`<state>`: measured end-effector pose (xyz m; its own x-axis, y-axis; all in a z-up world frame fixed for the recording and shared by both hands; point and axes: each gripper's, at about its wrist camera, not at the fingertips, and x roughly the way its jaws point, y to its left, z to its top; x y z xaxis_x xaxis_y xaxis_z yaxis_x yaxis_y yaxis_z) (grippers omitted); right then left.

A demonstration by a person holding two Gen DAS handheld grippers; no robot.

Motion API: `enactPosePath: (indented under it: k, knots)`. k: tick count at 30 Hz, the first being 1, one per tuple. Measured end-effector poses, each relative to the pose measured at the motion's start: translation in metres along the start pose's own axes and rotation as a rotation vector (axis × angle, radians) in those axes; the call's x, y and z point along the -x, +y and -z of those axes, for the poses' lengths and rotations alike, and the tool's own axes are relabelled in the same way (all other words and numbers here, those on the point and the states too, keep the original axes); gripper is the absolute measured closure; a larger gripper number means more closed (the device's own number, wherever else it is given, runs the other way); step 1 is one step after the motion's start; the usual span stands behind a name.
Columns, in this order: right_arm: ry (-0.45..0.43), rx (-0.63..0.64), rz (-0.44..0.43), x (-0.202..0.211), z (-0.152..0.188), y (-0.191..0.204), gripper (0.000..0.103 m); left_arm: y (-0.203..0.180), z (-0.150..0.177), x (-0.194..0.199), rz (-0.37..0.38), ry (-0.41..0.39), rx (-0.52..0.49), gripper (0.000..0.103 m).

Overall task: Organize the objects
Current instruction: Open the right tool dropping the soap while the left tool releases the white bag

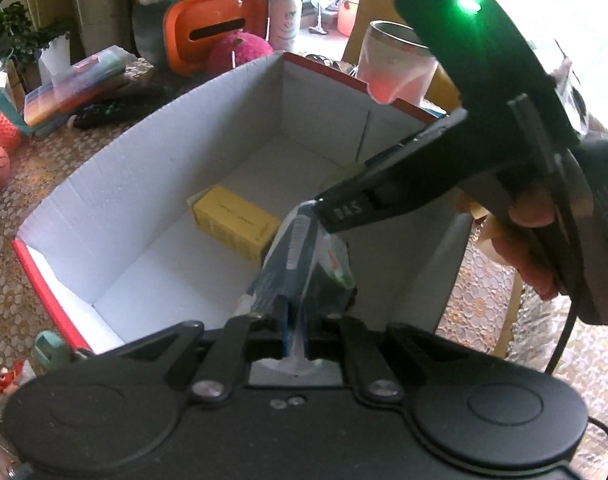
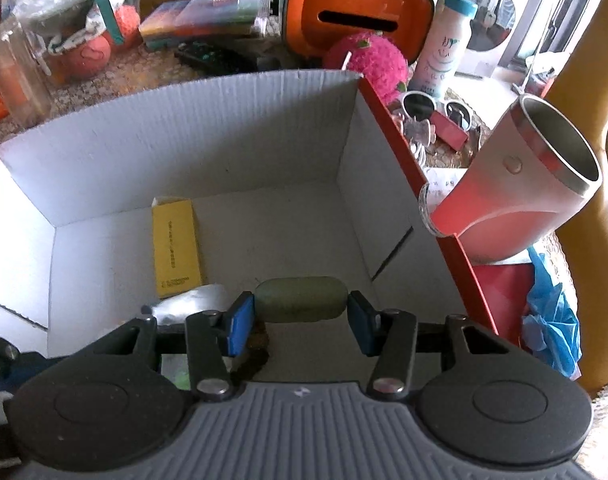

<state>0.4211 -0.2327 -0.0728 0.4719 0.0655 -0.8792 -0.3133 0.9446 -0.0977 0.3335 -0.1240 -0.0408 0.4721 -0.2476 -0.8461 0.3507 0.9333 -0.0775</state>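
A white cardboard box with red outer walls (image 1: 144, 184) (image 2: 184, 140) stands open on the table. A yellow carton (image 1: 234, 222) (image 2: 176, 246) lies on its floor. My left gripper (image 1: 296, 320) is shut on a dark blue and white packet (image 1: 292, 256), held over the box's near end. My right gripper (image 2: 300, 316) is open above the box, with a green oval case (image 2: 302, 299) lying between its fingertips; whether the pads touch it is unclear. The right gripper (image 1: 323, 208) shows in the left wrist view beside the packet's top.
A pink and white tumbler (image 2: 519, 184) (image 1: 395, 68) stands right of the box. Behind the box are an orange tissue holder (image 2: 355, 12), a pink fluffy ball (image 2: 367, 60), a white bottle (image 2: 447, 44), sunglasses (image 2: 423, 104), a remote (image 2: 212, 56) and blue plastic (image 2: 551, 320).
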Motion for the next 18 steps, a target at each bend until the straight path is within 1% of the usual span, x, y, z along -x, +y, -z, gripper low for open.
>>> enactPosePath:
  k: [7,11,18]
  knots:
    - [-0.019,0.009,0.016,0.003,-0.004,0.006,0.054,0.0,0.0,-0.005,0.021,0.008,0.019,0.094]
    - [-0.035,-0.001,0.002,0.007,-0.003,0.006,0.054,0.004,0.002,-0.005,0.027,0.014,0.048,0.087]
    - [-0.073,-0.019,-0.028,0.022,0.004,0.005,0.054,0.009,0.005,-0.002,0.026,0.014,0.081,0.082]
